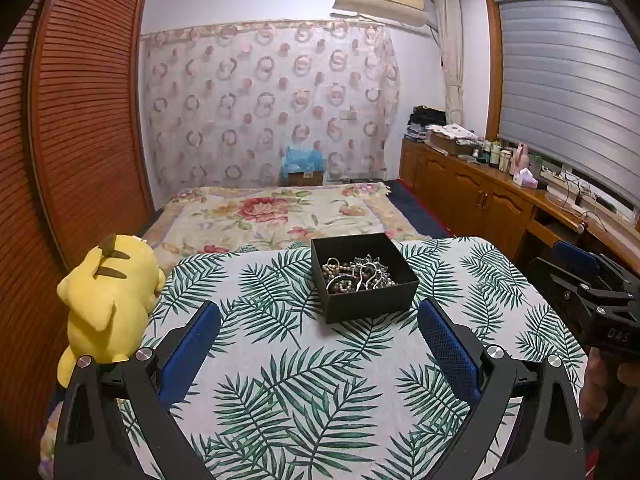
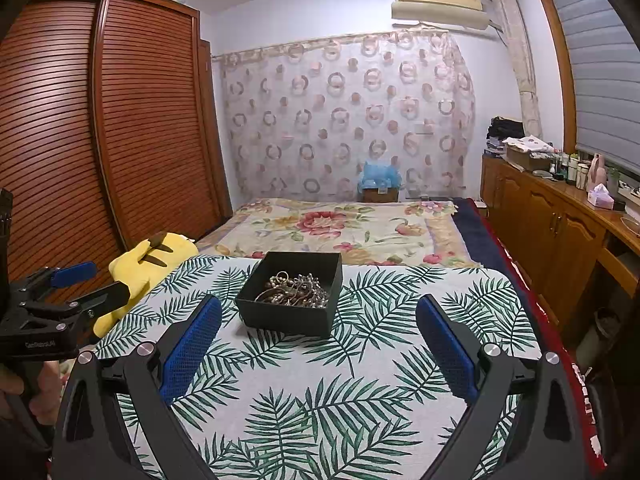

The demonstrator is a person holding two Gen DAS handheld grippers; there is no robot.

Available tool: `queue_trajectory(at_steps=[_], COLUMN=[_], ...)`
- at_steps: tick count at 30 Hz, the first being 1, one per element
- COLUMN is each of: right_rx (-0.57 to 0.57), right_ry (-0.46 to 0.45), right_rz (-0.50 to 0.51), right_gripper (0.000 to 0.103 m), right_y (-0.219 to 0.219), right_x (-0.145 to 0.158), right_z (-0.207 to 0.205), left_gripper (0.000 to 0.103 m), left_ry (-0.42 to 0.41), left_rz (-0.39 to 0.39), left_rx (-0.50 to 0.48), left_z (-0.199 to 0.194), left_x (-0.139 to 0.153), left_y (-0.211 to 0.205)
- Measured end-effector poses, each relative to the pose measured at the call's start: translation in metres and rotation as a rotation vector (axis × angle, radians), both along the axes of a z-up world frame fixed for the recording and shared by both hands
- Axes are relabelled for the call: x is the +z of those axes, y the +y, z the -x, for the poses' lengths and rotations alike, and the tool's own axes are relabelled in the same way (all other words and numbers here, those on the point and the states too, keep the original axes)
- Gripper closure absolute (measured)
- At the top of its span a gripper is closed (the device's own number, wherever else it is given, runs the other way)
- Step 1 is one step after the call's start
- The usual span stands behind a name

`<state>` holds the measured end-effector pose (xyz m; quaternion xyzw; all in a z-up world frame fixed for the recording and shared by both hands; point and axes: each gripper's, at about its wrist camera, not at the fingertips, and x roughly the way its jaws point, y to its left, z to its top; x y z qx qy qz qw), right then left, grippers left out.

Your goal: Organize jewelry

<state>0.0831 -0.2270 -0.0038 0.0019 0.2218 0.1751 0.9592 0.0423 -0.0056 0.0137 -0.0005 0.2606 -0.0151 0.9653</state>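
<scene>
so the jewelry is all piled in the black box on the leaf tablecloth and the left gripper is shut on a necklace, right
Not quite. The jewelry does lie in the black box on the leaf tablecloth, but the left gripper is open and empty, as the left wrist view shows.

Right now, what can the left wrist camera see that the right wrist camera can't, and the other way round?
Only the left wrist view shows the whole yellow plush toy upright at the table's left edge, and the right tongs at its right border. Only the right wrist view shows the red blanket edge beside the table, and the left tongs from the side. Both show the black box of tangled jewelry on the leaf-print cloth, the floral bed and open blue-padded tongs.
</scene>
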Motion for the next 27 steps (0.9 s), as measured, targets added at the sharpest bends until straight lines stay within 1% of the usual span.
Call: queue_trajectory(at_steps=[27], right_rx=[-0.001], right_ry=[0.0], right_rz=[-0.001], right_gripper=[0.004], right_y=[0.0004], right_x=[0.0004], right_z=[0.0], left_gripper=[0.008], left_ry=[-0.009], left_rz=[0.005], left_rx=[-0.001], left_z=[0.0032], left_x=[0.003], left_y=[0.0004])
